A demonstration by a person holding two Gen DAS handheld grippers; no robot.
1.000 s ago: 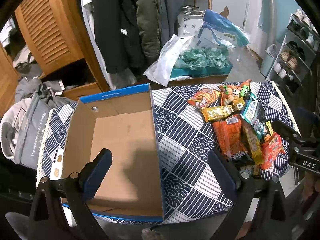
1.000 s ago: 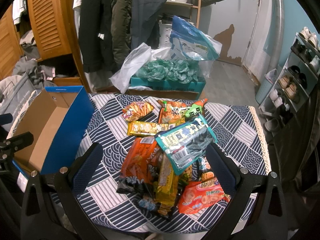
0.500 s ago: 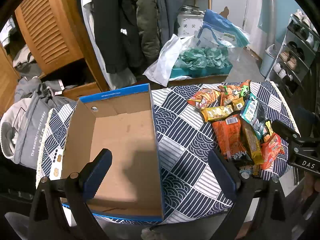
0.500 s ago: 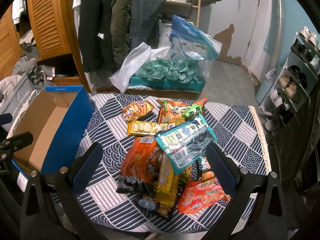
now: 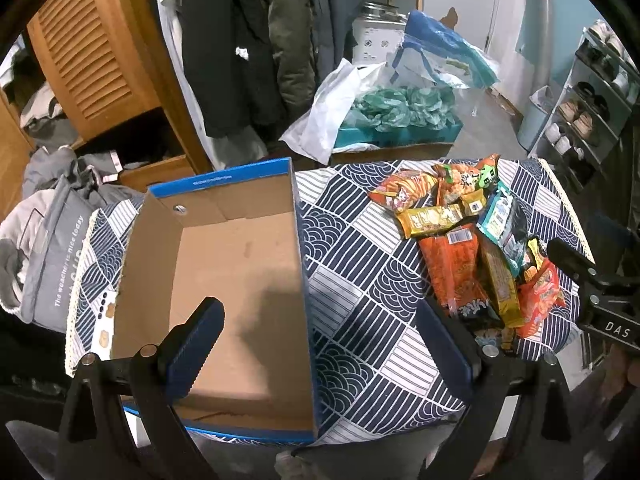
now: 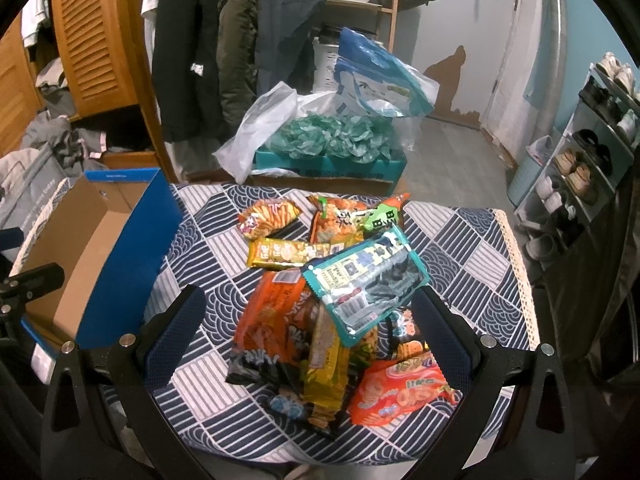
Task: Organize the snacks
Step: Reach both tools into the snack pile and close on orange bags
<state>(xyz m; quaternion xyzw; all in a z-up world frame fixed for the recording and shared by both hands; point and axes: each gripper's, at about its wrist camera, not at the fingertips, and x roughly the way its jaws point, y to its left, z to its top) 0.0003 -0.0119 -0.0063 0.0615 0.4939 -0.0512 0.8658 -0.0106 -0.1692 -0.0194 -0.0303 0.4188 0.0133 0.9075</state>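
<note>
Nothing has moved. Both grippers hover level, fingers wide: the left gripper (image 5: 320, 344) over the empty cardboard box (image 5: 224, 280), the right gripper (image 6: 308, 340) around the snack packets (image 6: 328, 304).

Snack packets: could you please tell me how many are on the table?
8 visible: striped orange, orange-green, yellow bar, teal, big orange, long yellow, red, dark; others may hide underneath.
</note>
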